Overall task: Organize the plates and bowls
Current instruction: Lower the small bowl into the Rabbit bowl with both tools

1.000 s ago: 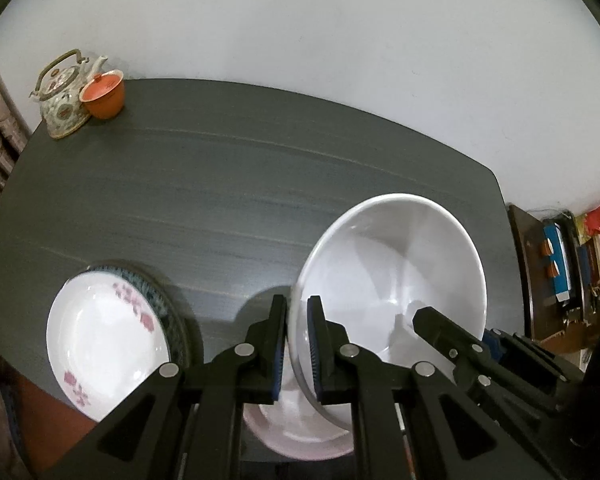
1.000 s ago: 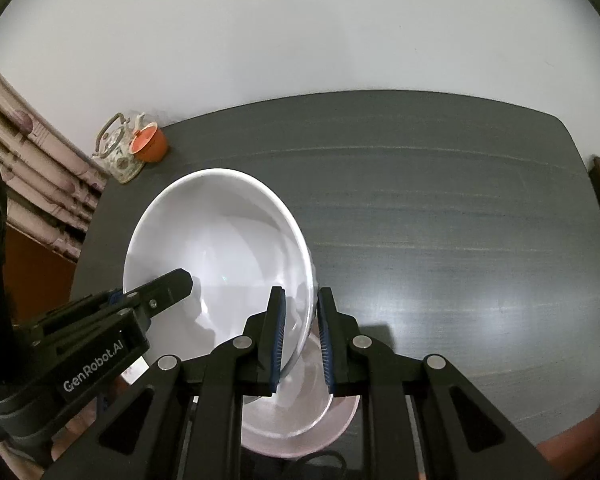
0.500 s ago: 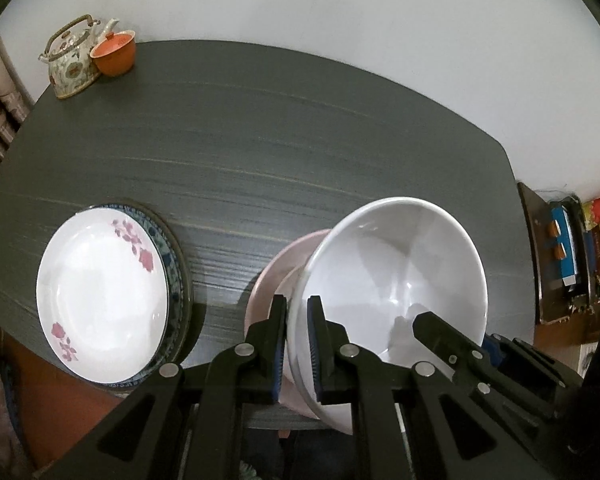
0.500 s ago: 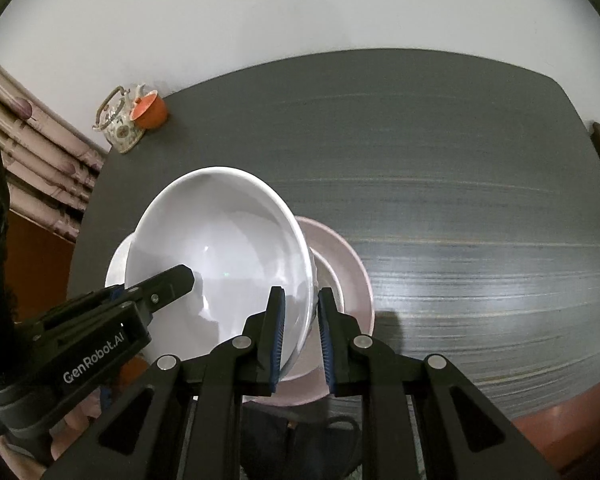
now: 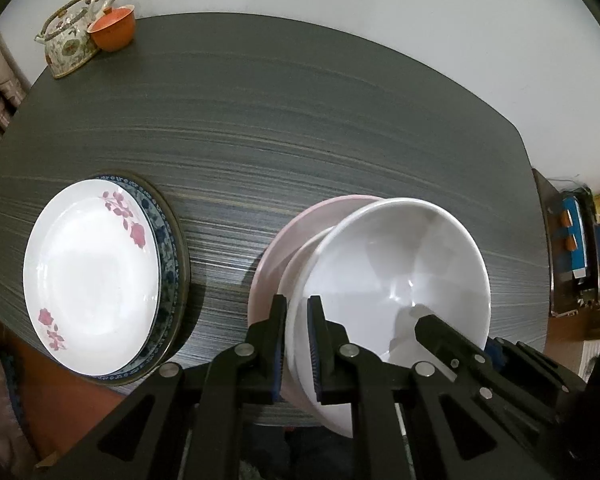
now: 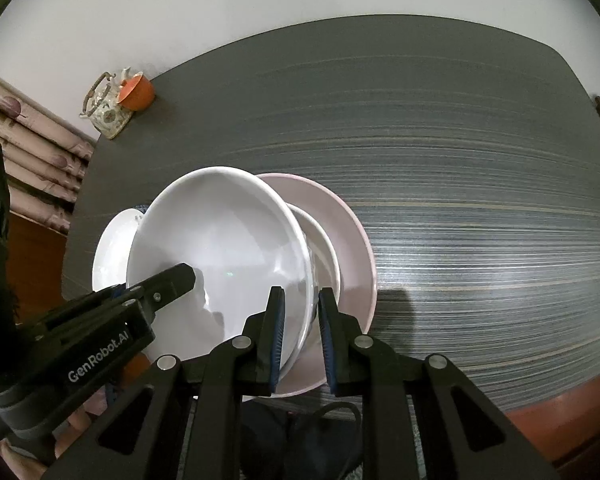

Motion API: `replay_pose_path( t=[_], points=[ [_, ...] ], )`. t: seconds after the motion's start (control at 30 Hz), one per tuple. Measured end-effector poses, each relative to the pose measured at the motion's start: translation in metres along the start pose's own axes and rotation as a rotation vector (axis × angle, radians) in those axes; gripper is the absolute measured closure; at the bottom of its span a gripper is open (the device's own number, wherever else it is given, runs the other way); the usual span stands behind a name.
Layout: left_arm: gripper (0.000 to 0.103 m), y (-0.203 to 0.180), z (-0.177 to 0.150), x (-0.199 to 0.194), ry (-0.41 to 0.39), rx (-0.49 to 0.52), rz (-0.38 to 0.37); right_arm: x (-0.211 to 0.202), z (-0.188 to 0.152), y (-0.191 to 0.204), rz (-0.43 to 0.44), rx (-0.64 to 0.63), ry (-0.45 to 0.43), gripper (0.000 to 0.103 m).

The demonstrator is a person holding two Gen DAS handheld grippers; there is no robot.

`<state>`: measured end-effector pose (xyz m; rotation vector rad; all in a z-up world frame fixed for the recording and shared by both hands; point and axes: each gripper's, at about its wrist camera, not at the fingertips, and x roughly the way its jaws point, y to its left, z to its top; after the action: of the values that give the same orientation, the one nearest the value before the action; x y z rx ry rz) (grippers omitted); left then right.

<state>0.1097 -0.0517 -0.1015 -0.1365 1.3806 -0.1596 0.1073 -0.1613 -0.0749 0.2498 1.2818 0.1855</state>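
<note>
A large white bowl [image 5: 404, 276] is held by both grippers above a pink plate [image 5: 284, 240] with a smaller white dish on it. My left gripper [image 5: 297, 340] is shut on the bowl's left rim. My right gripper [image 6: 302, 332] is shut on its right rim, and the bowl [image 6: 220, 248] fills the left of that view, with the pink plate [image 6: 352, 248] under it. A white flowered plate [image 5: 88, 272] lies on a blue-patterned plate [image 5: 172, 248] at the table's left front.
A flowered teapot [image 5: 68, 40] and an orange cup [image 5: 114, 30] stand at the far left corner of the dark table [image 5: 300, 120]. A side cabinet [image 5: 576, 248] stands off the right edge. A curtain [image 6: 32, 148] hangs at the left.
Both grippers have lifted the white bowl and pulled back from the table, so the pink plate and smaller dish beneath show more. The grip has not changed.
</note>
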Motion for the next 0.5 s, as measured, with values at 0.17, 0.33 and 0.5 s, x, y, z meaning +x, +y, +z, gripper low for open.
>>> replay_pose_path(
  t=[0.17, 0.33, 0.5],
  points=[
    [0.092, -0.0031, 0.0, 0.0056, 0.008, -0.001, 0.004, 0.0046, 0.001, 0.0, -0.003, 0.005, 0.008, 0.085],
    [0.092, -0.0072, 0.0019, 0.0078, 0.009, 0.001, 0.011, 0.0084, -0.0005, -0.0035, 0.0, 0.012, 0.019, 0.085],
    [0.092, -0.0087, 0.0005, 0.0086, 0.004, 0.007, 0.019, 0.0108, -0.0008, -0.0035, 0.001, 0.016, 0.023, 0.085]
  ],
)
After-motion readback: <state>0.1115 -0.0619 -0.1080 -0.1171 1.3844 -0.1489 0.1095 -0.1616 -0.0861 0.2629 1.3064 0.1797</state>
